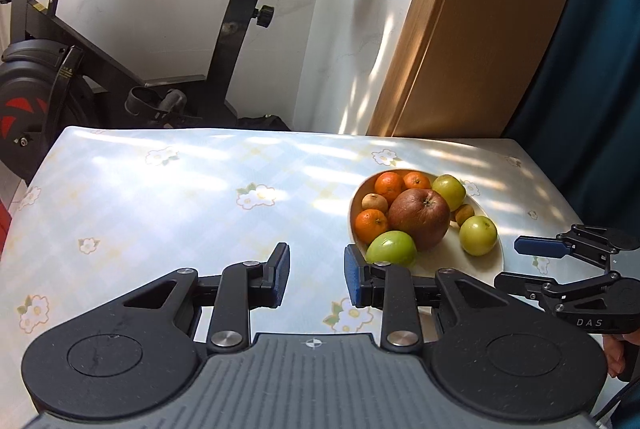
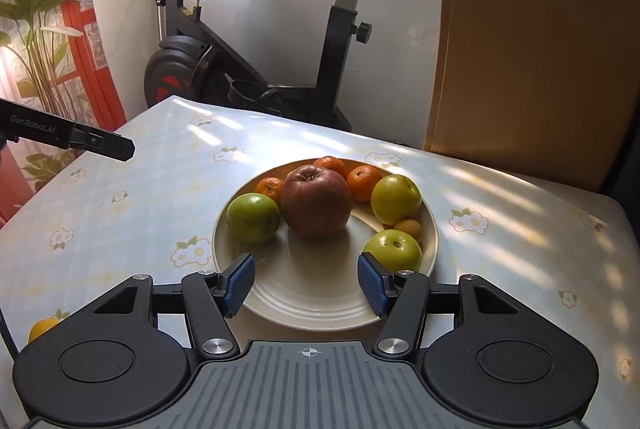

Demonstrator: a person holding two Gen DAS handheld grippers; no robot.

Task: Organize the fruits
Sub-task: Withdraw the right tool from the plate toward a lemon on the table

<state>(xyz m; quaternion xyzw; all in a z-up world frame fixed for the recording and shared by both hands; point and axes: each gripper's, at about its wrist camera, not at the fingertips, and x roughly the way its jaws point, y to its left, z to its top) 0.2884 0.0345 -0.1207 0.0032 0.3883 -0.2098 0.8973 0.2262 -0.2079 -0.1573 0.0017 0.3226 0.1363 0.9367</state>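
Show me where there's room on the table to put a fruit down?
The widest bare patch of table is left of the plate, under the open left claw. The plate's near part, between the open right claw's fingers, is bare too. Its far half is crowded: red apple, green apples, oranges.

A cream plate (image 2: 320, 313) holds a big red apple (image 2: 316, 203) upright at its centre, three green apples (image 2: 253, 217) spread left, right and near right, three oranges (image 2: 363, 183) along the far rim, and a small tan fruit (image 2: 409, 229).
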